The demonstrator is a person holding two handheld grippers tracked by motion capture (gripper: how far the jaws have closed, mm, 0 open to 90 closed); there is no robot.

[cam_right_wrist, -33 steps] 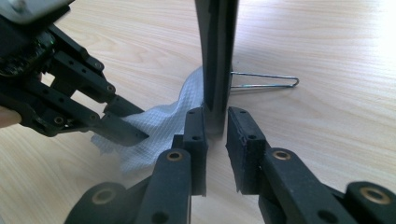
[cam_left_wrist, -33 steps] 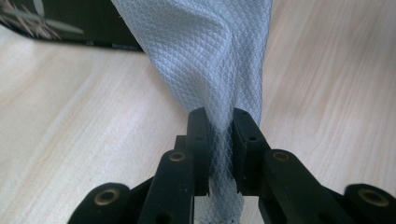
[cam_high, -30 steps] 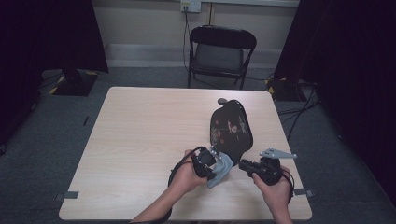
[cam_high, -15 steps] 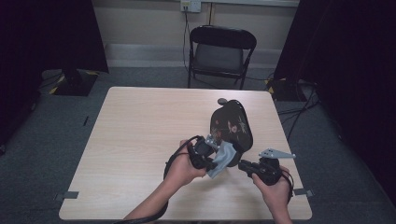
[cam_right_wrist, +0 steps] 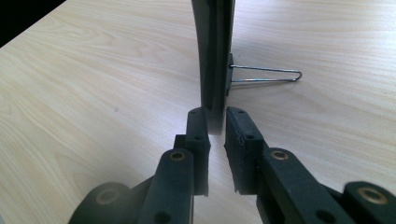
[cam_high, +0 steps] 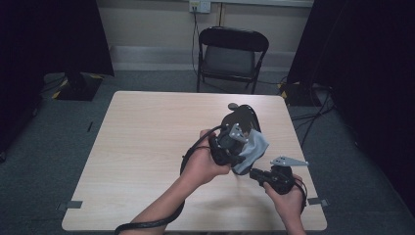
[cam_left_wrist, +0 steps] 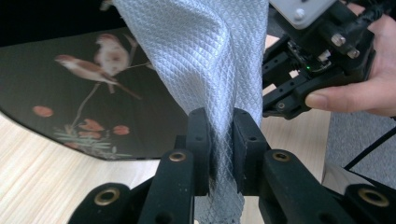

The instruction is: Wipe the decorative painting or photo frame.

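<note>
A black oval panel painted with birds and red flowers stands upright on the table, seen edge-on in the right gripper view with its wire stand behind it. My left gripper is shut on a grey-blue quilted cloth, holding it up against the panel's face. My right gripper is low near the table, shut on the panel's lower edge. In the high view the right gripper sits below the cloth.
The light wooden table has free surface to the left and at the back. A black folding chair stands beyond the far edge. Cables lie on the floor at the right.
My left hand has risen with the cloth, from low by the panel's base to up against its face. The right hand and the panel have stayed in place.
</note>
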